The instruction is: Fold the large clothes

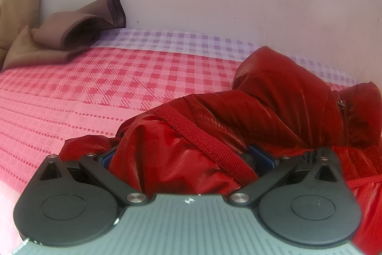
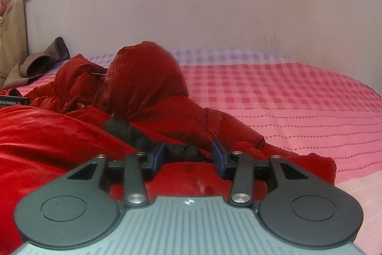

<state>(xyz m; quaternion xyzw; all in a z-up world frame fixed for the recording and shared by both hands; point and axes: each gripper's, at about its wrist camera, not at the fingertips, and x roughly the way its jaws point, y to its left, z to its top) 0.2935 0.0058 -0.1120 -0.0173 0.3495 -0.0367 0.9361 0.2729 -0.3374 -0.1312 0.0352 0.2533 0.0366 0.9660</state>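
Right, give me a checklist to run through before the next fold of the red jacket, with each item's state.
1. Left gripper around fabric: ok, jacket bunched between wide-spread fingers; clamped or not: cannot tell.
2. Right gripper ready: ok, jaws open over the jacket's edge with black lining between the fingers, not closed.
3. Jacket lying flat: not ok, hood stands up and the body is rumpled.
4. Red strap out of the way: not ok, it runs across the fabric at the left gripper.
5. Room on the bed: ok to the right; brown garment lies at the far left corner.
6. Zipper closed: cannot tell.
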